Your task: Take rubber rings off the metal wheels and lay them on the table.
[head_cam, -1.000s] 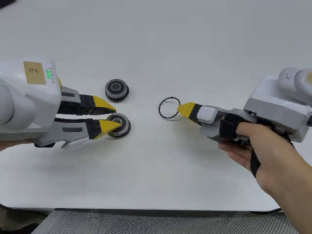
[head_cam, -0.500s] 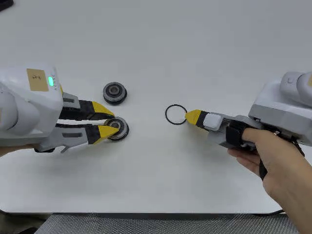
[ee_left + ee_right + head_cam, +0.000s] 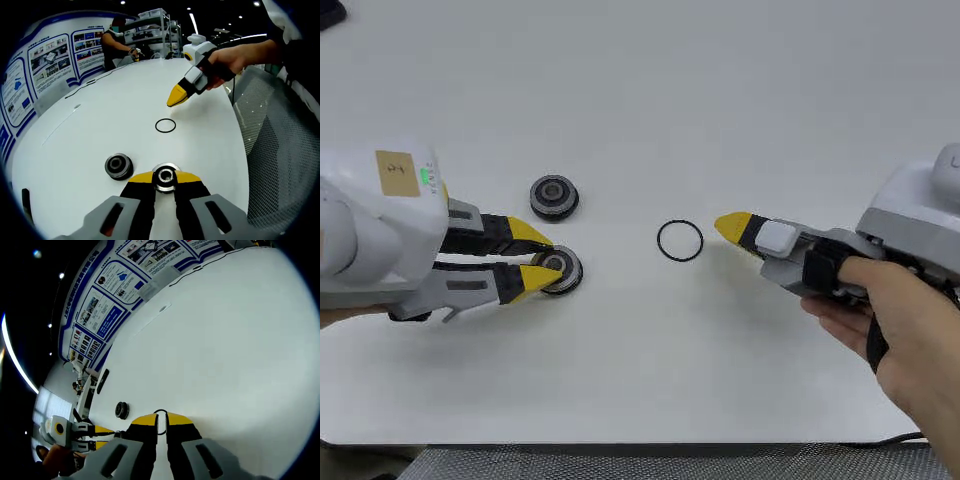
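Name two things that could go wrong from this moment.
The second wheel sits close beside the left hand-held gripper, which clamps the other wheel; pulling away could knock it rolling. The loose rubber ring lies just ahead of the shut right hand-held gripper; a careless sweep could flick it away.

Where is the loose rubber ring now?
In the head view the rubber ring lies flat on the white table, just left of the right tool's yellow tip without touching it, and right of the metal wheel in the left tool.
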Demonstrator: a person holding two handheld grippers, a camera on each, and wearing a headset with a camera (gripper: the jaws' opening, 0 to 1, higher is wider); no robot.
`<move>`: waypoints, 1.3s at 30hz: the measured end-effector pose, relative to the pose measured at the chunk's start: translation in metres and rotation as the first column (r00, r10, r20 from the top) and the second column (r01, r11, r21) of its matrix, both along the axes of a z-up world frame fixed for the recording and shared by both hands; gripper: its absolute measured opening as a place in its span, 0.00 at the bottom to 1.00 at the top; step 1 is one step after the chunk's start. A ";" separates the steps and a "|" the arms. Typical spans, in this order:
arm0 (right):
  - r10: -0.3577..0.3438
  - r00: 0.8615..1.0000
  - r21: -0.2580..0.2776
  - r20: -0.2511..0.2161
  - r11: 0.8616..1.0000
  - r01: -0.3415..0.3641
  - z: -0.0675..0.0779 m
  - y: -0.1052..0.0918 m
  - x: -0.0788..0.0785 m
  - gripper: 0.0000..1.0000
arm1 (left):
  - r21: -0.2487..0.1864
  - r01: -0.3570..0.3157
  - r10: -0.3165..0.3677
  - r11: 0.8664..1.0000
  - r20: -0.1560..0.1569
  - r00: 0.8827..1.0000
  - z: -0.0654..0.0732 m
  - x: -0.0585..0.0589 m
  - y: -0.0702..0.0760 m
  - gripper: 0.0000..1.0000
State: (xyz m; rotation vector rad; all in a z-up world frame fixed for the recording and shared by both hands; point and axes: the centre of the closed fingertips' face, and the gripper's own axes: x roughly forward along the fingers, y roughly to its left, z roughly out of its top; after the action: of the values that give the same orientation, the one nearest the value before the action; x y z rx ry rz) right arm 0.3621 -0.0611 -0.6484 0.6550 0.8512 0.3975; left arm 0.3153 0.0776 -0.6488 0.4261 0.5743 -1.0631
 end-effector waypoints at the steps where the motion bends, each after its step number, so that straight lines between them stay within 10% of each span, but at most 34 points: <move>1: 0.000 1.000 0.006 0.000 1.000 0.000 0.000 0.001 0.000 0.07 | -0.002 0.000 0.000 1.000 -0.002 1.000 0.000 0.000 0.000 0.14; 30: 0.064 0.998 0.072 0.025 0.995 -0.066 0.007 0.030 -0.006 0.07 | -0.013 -0.002 0.002 1.000 -0.036 0.999 -0.003 0.001 -0.001 0.13; 39: 0.244 0.959 0.208 0.143 0.940 -0.271 0.027 0.079 -0.018 0.14 | -0.012 0.013 -0.014 1.000 -0.041 0.999 -0.004 0.000 0.000 0.13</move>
State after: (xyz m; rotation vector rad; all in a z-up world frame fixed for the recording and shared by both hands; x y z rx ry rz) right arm 0.3445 0.0175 -0.6217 0.7242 0.7894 0.7719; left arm 0.3156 0.0778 -0.6527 0.3993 0.6024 -1.0897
